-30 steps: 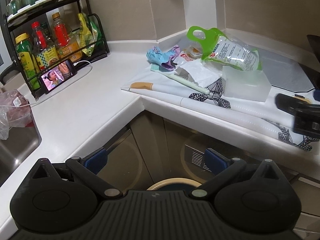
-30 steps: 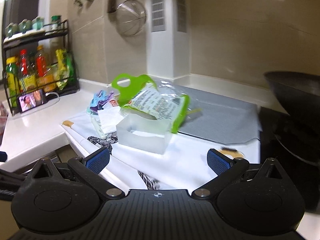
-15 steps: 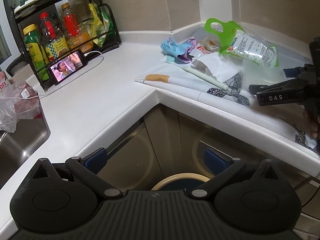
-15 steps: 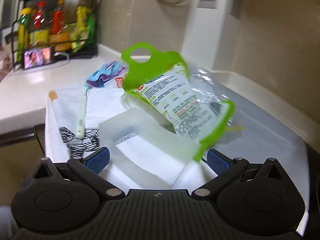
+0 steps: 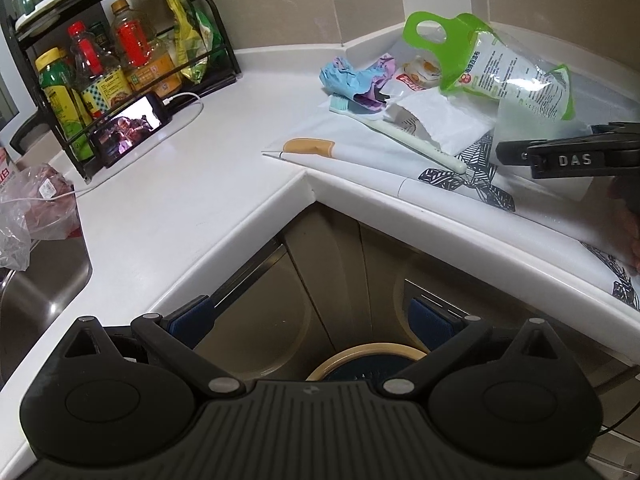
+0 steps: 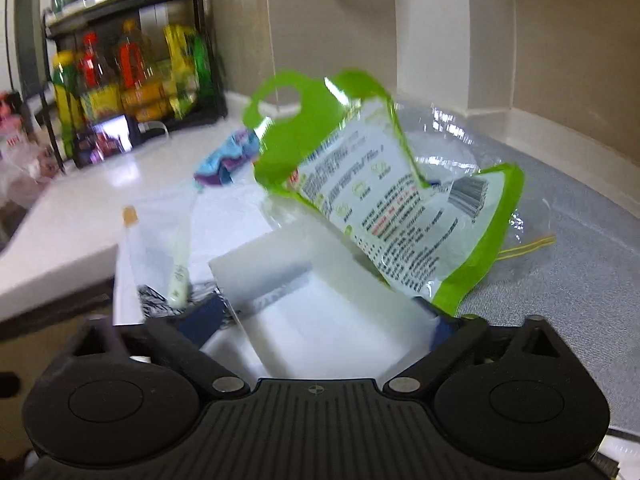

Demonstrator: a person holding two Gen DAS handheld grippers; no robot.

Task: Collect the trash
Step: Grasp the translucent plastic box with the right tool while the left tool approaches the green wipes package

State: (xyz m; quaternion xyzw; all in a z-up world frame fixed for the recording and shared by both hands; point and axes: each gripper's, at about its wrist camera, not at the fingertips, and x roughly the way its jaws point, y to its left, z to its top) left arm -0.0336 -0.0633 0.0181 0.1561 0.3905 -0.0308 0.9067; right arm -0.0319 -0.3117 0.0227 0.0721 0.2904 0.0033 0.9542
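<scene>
Trash lies piled on a leaf-patterned white mat [image 5: 400,184] at the counter corner: a green-edged plastic bag [image 5: 500,68] [image 6: 380,200], a translucent plastic box [image 5: 528,120] [image 6: 320,300], a white paper bag [image 5: 436,120], a crumpled blue wrapper [image 5: 348,78] [image 6: 228,160] and a pale toothbrush [image 5: 400,130] [image 6: 178,276]. My right gripper [image 6: 320,318] [image 5: 560,156] straddles the box, its jaws closing with the pads next to the box's sides. My left gripper [image 5: 310,318] hangs open and empty in front of the counter corner, above a round bin [image 5: 364,356] on the floor.
A black rack [image 5: 112,68] of bottles and a lit phone [image 5: 128,128] on a cable stand at the back left. A steel sink [image 5: 36,280] with a crumpled clear bag [image 5: 36,204] beside it is at the left. A grey mat [image 6: 580,248] covers the right counter.
My right gripper swung in over the counter and came down around the translucent box, its jaws narrowing. The left gripper edged a little closer to the counter corner.
</scene>
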